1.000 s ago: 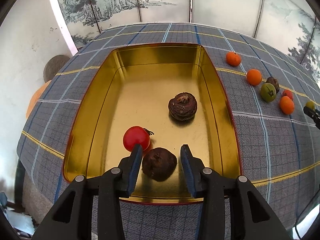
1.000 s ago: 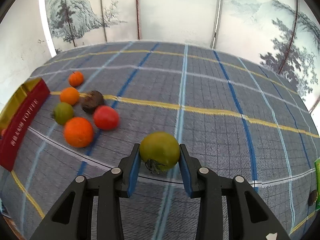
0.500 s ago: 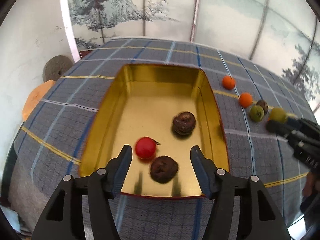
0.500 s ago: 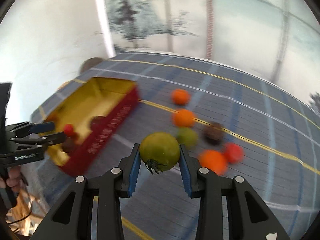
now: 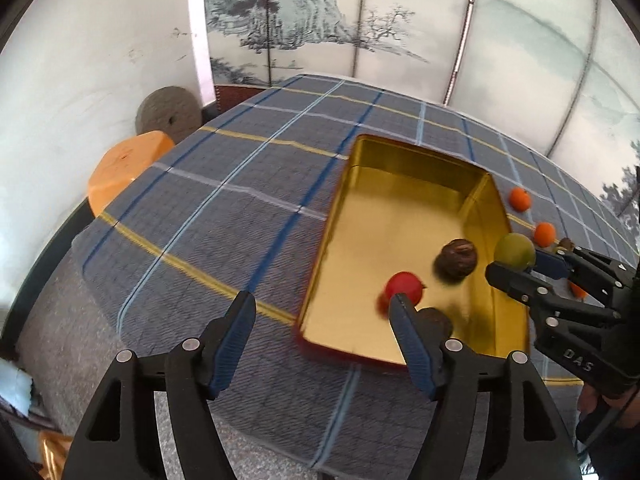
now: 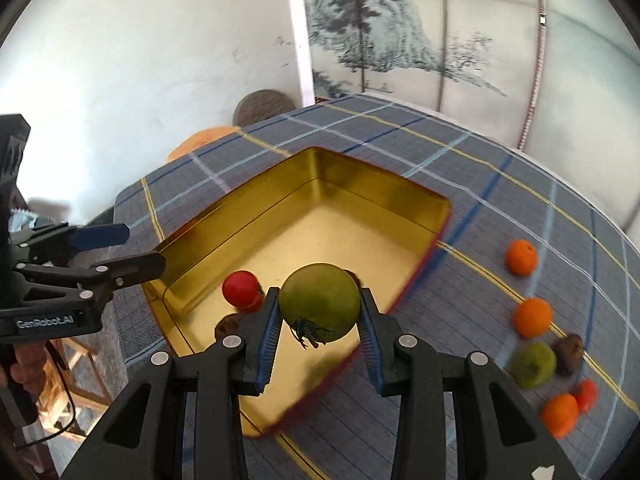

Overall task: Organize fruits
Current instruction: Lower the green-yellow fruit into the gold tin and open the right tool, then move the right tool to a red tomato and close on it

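Observation:
My right gripper [image 6: 318, 326] is shut on a green tomato [image 6: 319, 302] and holds it above the near side of the gold tray [image 6: 328, 168]. It shows in the left wrist view [image 5: 514, 250] over the tray's right wall [image 5: 498, 216]. The tray holds a red tomato [image 5: 404, 288], a brown round fruit [image 5: 458, 258] and a second dark fruit [image 5: 434, 322]. My left gripper [image 5: 322, 316] is open and empty, over the cloth at the tray's near left corner.
Several loose fruits lie on the checked cloth right of the tray: oranges [image 6: 520, 257] [image 6: 532, 317], a green one [image 6: 534, 364], a brown one [image 6: 568, 354], a red one [image 6: 586, 395]. An orange stool [image 5: 124, 168] and a stone disc [image 5: 168, 114] stand beyond the table's left edge.
My right gripper carried the green tomato from the cloth to above the tray. My left gripper opened wide, let go of the dark fruit in the tray and drew back to the left.

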Tool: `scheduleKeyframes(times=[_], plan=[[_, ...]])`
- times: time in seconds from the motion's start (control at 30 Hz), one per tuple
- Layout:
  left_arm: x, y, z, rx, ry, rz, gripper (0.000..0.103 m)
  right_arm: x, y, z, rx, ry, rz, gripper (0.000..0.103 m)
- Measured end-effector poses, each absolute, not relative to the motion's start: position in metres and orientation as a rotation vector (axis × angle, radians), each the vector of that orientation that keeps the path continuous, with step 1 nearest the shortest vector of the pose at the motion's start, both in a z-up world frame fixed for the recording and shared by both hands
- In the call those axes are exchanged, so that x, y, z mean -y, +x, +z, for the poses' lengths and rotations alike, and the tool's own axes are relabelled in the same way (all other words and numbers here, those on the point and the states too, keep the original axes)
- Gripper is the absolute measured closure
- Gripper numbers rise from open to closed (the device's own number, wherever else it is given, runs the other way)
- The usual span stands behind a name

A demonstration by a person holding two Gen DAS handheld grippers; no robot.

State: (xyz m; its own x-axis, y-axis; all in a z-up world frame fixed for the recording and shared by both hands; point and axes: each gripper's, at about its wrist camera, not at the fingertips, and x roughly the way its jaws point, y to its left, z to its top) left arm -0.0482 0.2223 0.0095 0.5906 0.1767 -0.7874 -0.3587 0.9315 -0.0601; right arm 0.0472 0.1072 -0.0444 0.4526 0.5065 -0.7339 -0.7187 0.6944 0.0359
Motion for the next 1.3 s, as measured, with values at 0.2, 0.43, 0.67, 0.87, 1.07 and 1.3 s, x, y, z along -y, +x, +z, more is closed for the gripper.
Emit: scheduleKeyframes(times=[0.2, 0.43, 0.67, 0.87, 1.07, 1.3], plan=[[-0.224, -0.053, 0.003, -0.905, -0.223, 0.33, 0.029, -0.126, 0.048, -0.059, -0.827, -0.343, 0.772, 0.068], [-0.223, -0.053, 0.001, -0.918, -0.222, 0.332, 0.028, -0.133, 0.05, -0.065, -0.84, -0.368, 0.763, 0.068], [-0.222, -0.053, -0.001, -0.926, -0.221, 0.329, 0.028, -0.134, 0.051, -0.069, -0.844, -0.371, 0.762, 0.066], [-0.219, -0.053, 0.002, -0.918, -0.224, 0.323, 0.028, -0.132, 0.049, -0.066, -0.833, -0.349, 0.768, 0.066], [-0.203, -0.046, 0.009, -0.901, -0.209, 0.283, 0.028, -0.106, 0.04, -0.045, -0.791, -0.291, 0.75, 0.063], [-0.168, -0.029, 0.017, -0.89, -0.172, 0.2, 0.028, -0.032, 0.041, -0.031, -0.761, -0.237, 0.609, 0.06]])
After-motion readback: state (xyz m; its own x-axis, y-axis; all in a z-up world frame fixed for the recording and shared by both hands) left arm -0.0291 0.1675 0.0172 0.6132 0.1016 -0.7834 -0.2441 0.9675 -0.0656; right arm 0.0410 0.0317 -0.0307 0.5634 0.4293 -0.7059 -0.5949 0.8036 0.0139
